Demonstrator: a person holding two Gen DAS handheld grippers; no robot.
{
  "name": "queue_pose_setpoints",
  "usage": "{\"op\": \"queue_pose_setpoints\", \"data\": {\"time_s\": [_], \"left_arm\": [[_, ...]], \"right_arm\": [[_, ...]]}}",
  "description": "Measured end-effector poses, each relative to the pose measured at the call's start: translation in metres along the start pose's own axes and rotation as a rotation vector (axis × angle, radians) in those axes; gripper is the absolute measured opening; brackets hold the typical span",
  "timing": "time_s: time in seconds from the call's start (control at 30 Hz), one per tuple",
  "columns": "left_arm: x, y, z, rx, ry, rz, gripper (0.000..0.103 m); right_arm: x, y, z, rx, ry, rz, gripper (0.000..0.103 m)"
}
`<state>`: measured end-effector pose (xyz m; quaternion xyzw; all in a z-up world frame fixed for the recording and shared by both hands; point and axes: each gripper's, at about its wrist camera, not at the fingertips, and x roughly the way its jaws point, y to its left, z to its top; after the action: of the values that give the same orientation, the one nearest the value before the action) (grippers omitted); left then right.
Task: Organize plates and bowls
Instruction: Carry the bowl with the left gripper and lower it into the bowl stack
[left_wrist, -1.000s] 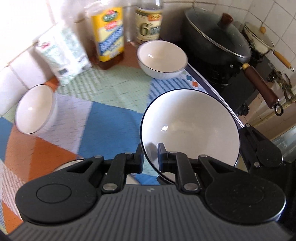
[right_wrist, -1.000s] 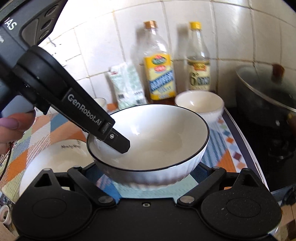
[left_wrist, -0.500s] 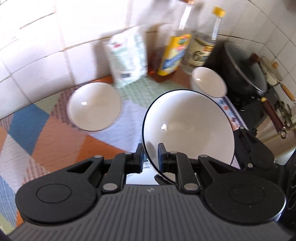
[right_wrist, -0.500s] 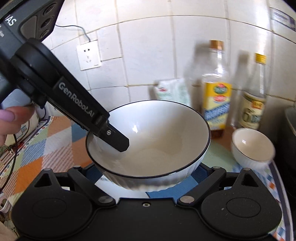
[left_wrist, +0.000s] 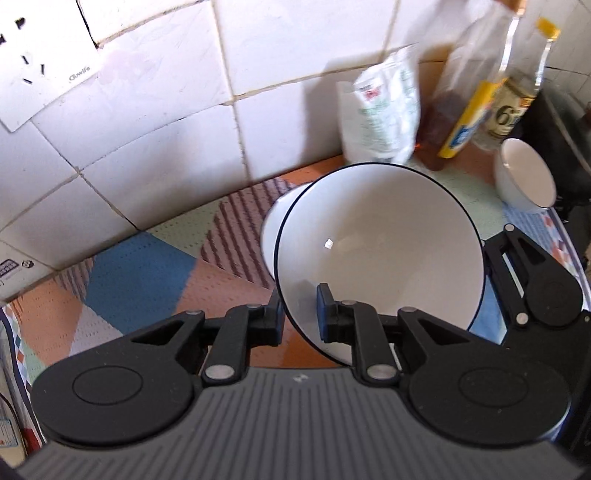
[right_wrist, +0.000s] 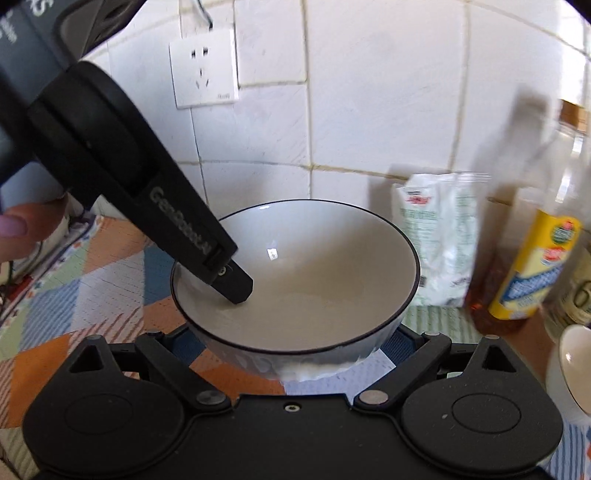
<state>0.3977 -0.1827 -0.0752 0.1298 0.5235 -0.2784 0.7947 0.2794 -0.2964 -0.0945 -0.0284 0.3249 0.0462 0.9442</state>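
A large white bowl with a black rim (left_wrist: 376, 243) (right_wrist: 314, 280) hangs tilted above the patterned mat. My left gripper (left_wrist: 301, 314) is shut on its near rim, one finger inside (right_wrist: 231, 282) and one outside. My right gripper (right_wrist: 291, 354) straddles the bowl's lower wall with its jaws wide; the bowl hides its pads. It shows at the bowl's right side (left_wrist: 532, 291) in the left wrist view. A plain white bowl (left_wrist: 273, 225) rests on the mat right below, mostly covered. A small white bowl (left_wrist: 524, 177) (right_wrist: 572, 369) stands to the right.
A white-green bag (left_wrist: 384, 107) (right_wrist: 439, 240) and two bottles (left_wrist: 469, 110) (right_wrist: 532, 266) line the tiled wall. A wall socket (right_wrist: 203, 70) is above the mat (left_wrist: 140, 284). A dark pot (left_wrist: 554, 125) is at far right. A person's thumb (right_wrist: 14, 229) shows at left.
Both grippers carried the large bowl leftward along the counter. The plain bowl that lay off to the left now sits beneath it; the pots have slid to the right edge.
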Motion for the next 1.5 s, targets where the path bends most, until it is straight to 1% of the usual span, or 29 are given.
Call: {"op": "queue_pose_setpoints", "data": {"time_s": [0.1,0.17,0.3,0.37,0.47,0.57,0.7,0.8,0.9,1.1,1.13,1.17,1.23,1.37,1.5], "left_arm": [[0.013,0.010,0.007,-0.007,0.021,0.002,0.015],[0.020,0.013,0.011,0.011,0.019,0.013,0.015],[0.036,0.022,0.014,0.000,0.020,-0.009,0.015],[0.038,0.020,0.015,0.010,0.038,0.011,0.016],[0.040,0.013,0.016,0.066,0.026,0.040,0.017],[0.049,0.016,0.018,0.059,0.051,0.040,0.018],[0.055,0.024,0.021,0.037,0.055,0.012,0.018],[0.056,0.027,0.021,0.043,0.051,-0.006,0.018],[0.056,0.026,0.024,0.041,0.057,-0.002,0.018],[0.060,0.021,0.026,0.060,0.070,0.010,0.018],[0.061,0.020,0.026,0.064,0.069,0.017,0.018],[0.061,0.020,0.026,0.061,0.060,0.021,0.021],[0.063,0.020,0.026,0.051,0.064,0.010,0.020],[0.062,0.015,0.024,0.066,0.064,0.022,0.021],[0.049,0.012,0.022,0.063,0.048,0.020,0.021]], "right_arm": [[0.017,0.001,0.003,-0.020,0.025,-0.016,0.097],[0.027,0.001,0.005,-0.030,0.046,-0.020,0.096],[0.045,0.000,0.008,-0.041,0.085,-0.046,0.094],[0.050,0.002,0.009,-0.061,0.108,-0.049,0.094],[0.054,0.002,0.011,-0.056,0.119,-0.045,0.094],[0.062,0.002,0.013,-0.044,0.145,-0.045,0.094],[0.071,0.009,0.015,-0.055,0.164,-0.104,0.096],[0.073,0.015,0.016,-0.074,0.174,-0.139,0.097],[0.074,0.023,0.019,-0.073,0.189,-0.153,0.098],[0.077,0.036,0.029,-0.083,0.250,-0.208,0.098],[0.077,0.037,0.029,-0.087,0.253,-0.220,0.098],[0.076,0.039,0.030,-0.091,0.254,-0.235,0.098],[0.076,0.042,0.029,-0.116,0.258,-0.263,0.100],[0.063,0.040,0.020,-0.119,0.229,-0.251,0.100],[0.052,0.036,0.014,-0.104,0.200,-0.254,0.100]]}}
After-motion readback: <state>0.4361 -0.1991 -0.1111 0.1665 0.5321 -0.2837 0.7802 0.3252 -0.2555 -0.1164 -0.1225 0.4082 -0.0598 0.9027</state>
